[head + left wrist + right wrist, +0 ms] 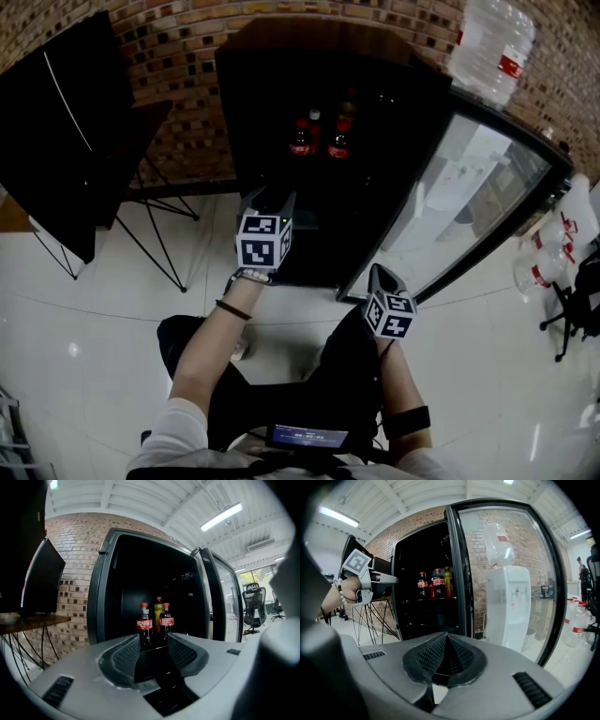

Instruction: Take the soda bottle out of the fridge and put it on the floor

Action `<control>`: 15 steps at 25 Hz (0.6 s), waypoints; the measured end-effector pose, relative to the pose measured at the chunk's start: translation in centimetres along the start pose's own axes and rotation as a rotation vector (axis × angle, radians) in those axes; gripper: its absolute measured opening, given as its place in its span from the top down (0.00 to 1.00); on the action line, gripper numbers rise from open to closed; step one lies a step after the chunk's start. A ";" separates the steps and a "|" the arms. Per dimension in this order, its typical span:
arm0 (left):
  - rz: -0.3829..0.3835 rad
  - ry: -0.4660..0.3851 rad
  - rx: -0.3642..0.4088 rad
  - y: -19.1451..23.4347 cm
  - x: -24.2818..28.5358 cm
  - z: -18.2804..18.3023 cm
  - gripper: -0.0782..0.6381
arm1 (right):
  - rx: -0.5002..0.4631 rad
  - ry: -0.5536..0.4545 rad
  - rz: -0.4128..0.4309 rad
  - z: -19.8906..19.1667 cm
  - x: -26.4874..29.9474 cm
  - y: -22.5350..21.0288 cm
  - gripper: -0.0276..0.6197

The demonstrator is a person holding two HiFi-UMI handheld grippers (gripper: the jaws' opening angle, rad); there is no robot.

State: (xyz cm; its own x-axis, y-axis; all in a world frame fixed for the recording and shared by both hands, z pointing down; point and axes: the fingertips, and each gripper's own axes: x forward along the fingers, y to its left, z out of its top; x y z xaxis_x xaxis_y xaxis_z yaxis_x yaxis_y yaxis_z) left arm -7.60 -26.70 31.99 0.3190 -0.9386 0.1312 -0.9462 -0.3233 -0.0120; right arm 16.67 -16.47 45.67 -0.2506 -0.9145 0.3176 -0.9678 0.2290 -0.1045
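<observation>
So the fridge (105, 588) is standing open, with its glass door (459, 573) swung out to the right. The sodas haven't been touched. There are two colas with red caps upright on a shelf (412, 601) inside, the left cola (144, 629) and the right cola (166, 623) side by side, nearly touching. A yellow bottle (158, 609) pokes up just behind them.

The left gripper (153, 641) is held up in front of the opening and aimed straight at the colas. Its jaws are fairly wide apart with nothing in them. You just see the bottles lined up past the gap, still well apart from the pads.

The right gripper (446, 641) hangs lower and further back, near the door's bottom corner. Its jaws are pinched together at the tips and there's nothing between them.

The white tile floor (94, 309) runs right up to the fridge. A water cooler (511, 606) shows through the door glass, and a black table (66, 141) sits off to the left.
</observation>
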 end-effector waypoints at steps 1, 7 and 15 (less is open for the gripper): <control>0.005 -0.005 0.004 0.2 0.5 0.8 0.61 | 0.000 0.000 0.001 0.0 0.0 0.0 0.93; 0.014 -0.008 0.011 0.5 4.3 4.3 0.52 | -0.001 0.004 -0.002 0.1 0.1 -0.2 0.93; 0.037 0.010 0.031 0.4 10.5 7.4 0.50 | 0.009 0.005 -0.010 0.1 -0.1 -1.0 0.93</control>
State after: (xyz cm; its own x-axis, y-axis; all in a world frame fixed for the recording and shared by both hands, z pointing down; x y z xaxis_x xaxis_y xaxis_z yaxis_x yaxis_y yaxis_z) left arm -4.19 -37.59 26.01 0.2829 -0.9488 0.1404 -0.9553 -0.2919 -0.0478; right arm 17.64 -16.62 45.66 -0.2409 -0.9152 0.3230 -0.9701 0.2165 -0.1099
